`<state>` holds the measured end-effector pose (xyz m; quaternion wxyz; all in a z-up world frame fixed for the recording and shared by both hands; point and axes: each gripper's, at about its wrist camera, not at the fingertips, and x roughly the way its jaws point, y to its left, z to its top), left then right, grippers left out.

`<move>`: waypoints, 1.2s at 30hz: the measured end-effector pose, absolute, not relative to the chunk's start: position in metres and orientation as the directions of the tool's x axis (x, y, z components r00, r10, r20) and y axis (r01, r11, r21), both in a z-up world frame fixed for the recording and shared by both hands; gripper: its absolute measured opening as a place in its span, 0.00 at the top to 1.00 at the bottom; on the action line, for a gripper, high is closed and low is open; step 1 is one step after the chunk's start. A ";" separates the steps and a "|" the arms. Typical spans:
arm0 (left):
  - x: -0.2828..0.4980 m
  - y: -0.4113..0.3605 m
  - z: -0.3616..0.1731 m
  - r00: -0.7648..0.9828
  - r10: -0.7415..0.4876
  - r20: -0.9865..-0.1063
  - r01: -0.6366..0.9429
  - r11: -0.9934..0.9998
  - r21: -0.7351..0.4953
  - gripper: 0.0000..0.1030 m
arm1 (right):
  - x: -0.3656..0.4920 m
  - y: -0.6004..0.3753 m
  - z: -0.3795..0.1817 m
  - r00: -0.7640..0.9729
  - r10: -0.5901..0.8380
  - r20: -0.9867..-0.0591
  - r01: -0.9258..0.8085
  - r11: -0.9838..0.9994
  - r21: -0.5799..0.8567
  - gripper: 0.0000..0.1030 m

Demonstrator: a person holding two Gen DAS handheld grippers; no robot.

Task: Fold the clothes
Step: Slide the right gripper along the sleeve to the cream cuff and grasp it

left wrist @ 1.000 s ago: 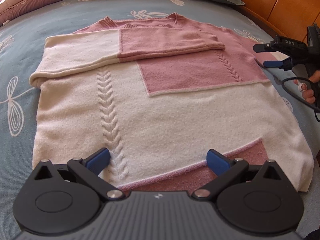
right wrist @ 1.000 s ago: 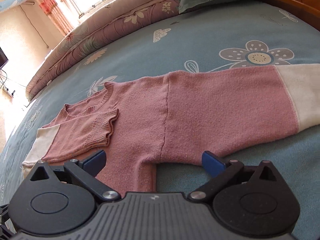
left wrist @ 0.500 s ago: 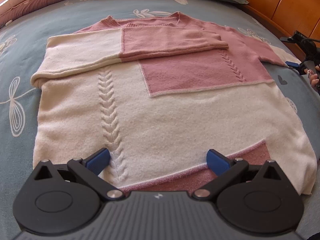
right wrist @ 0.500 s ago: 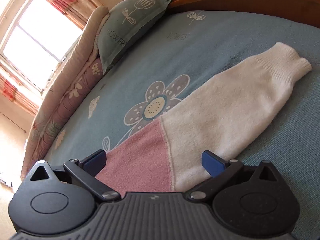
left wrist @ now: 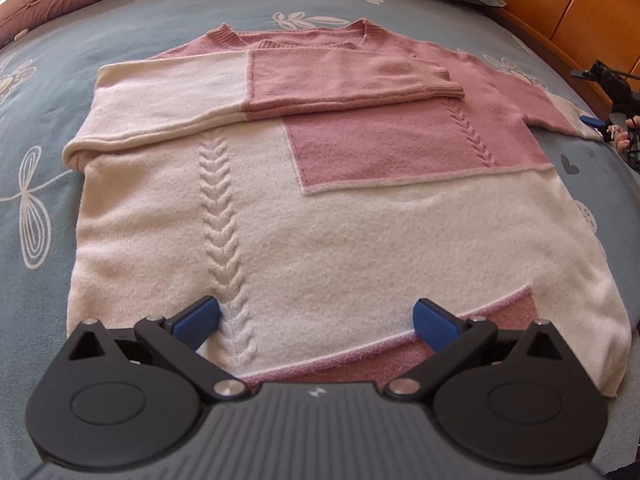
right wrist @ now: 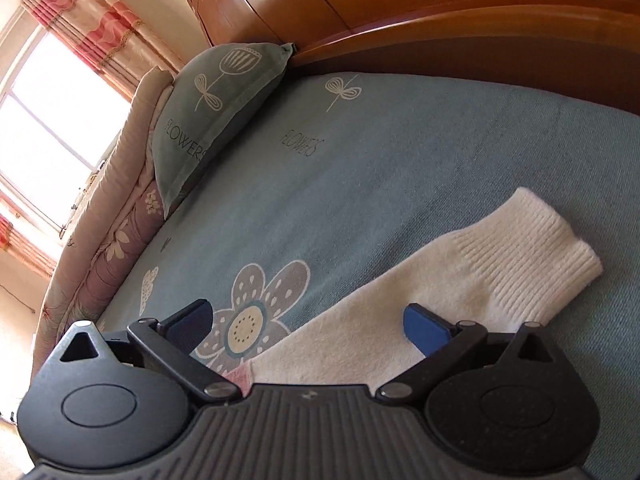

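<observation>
Seemingly mid-fold: sweater [left wrist: 340, 216] flat on bed [right wrist: 360, 184]; one sleeve [left wrist: 280, 88] across chest, other sleeve [right wrist: 460, 300] out sideways; right gripper [right wrist: 308, 320] released over it, needs clamp nr cuff; left gripper [left wrist: 316, 316] released w/ hem between tips.

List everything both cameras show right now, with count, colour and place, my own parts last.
sweater: one, cream and pink, flat on the bed; one sleeve folded across the chest
outstretched sleeve: one, cream with ribbed cuff, lying on the sheet
bed sheet: one, blue-grey with flower prints
pillow: one, grey-green, printed FLOWERS, by the headboard
quilt: one, pink floral, rolled along the bed's far edge
headboard: one, orange-brown wood
curtains: pink patterned, at the window
left tool: open, over the sweater hem
right tool: open, over the outstretched sleeve
</observation>
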<state>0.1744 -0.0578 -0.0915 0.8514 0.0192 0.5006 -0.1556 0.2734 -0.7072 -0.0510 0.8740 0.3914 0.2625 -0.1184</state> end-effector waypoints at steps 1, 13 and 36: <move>0.175 -0.058 -0.092 0.451 -0.245 -0.858 0.283 0.951 -0.123 0.01 | 0.272 -0.712 -0.049 0.827 -0.046 -0.560 0.445 0.662 0.603 0.00; 0.171 -0.059 -0.093 0.474 -0.232 -0.850 0.283 0.954 -0.102 0.01 | 0.203 -0.696 -0.041 0.878 0.102 -0.468 0.370 0.476 0.798 0.00; 0.170 -0.065 -0.095 0.488 -0.202 -0.849 0.268 0.961 -0.074 0.01 | 0.238 -0.672 -0.060 0.878 0.122 -0.463 0.312 0.589 0.746 0.00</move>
